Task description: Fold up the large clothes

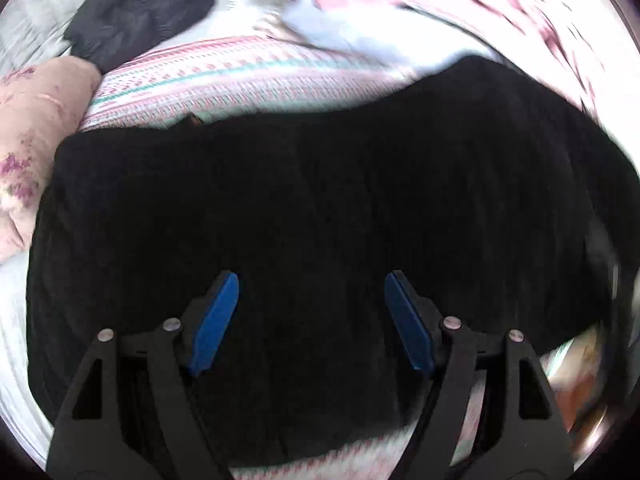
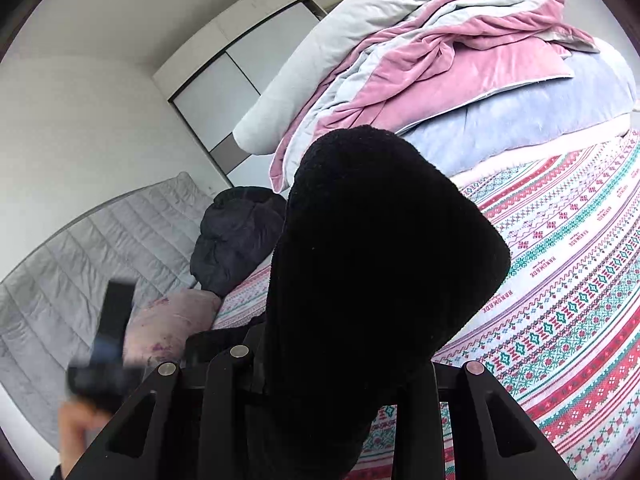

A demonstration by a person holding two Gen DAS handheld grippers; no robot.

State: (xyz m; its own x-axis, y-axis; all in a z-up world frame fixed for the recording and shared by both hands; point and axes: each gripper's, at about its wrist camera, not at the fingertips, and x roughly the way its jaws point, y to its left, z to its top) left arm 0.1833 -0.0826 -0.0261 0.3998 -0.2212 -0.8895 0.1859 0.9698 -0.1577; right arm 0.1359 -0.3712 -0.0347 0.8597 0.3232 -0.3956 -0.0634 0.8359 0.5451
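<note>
Two grippers work one black fleece garment (image 1: 320,200) spread on the patterned bedsheet (image 1: 240,72). The left gripper (image 1: 312,320) hovers above it, jaws apart, grasping nothing. The right gripper (image 2: 320,380) is clenched on a raised fold of the fleece. Best to pinch an edge with the left, then carry both corners over evenly.

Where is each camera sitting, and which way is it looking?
Left wrist: sits on the left gripper, looking steeply down at the black garment spread on the patterned bedsheet; its blue pads stand apart, nothing between them.
Right wrist: sits on the right gripper, looking across the bed toward the heaped blankets and wardrobe; a raised fold of the garment fills its jaws; the left gripper and a hand show blurred.
Shared: garment, sheet, dark jacket, floral pillow.
</note>
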